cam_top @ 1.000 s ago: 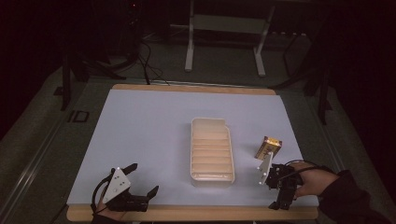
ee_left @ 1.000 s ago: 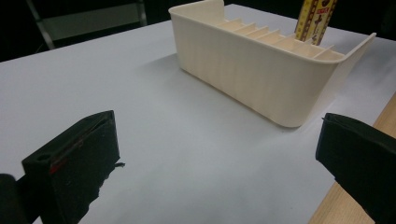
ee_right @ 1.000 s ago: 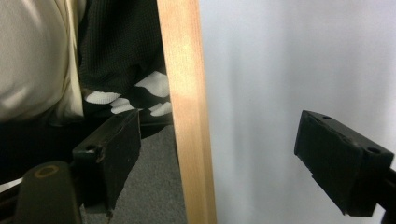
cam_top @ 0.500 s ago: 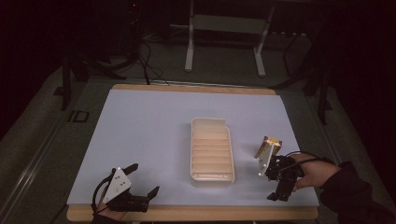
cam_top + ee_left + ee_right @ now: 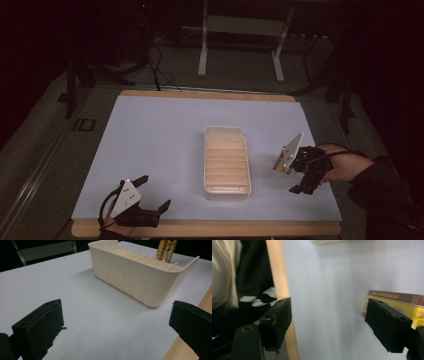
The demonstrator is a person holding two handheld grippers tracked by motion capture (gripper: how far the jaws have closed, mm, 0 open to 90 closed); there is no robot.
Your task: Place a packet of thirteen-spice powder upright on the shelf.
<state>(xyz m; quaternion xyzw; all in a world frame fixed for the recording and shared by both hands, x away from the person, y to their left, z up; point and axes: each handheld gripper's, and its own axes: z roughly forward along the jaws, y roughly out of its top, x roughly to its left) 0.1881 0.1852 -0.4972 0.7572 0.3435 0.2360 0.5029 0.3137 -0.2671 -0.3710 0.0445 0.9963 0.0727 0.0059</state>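
Right claw (image 5: 295, 172) stands wide, just been closing, beside a yellow packet (image 5: 283, 164); the cream slotted tray (image 5: 226, 161) holds nothing on the surface (image 5: 160, 140).

Left gripper (image 5: 117, 322) gapes wide — cream slotted tray (image 5: 135, 277) beyond it.

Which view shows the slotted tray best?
The left gripper view: the tray is close, its wall and dividers sharp. The high view shows it whole from above, but small. The right gripper view catches just an edge.
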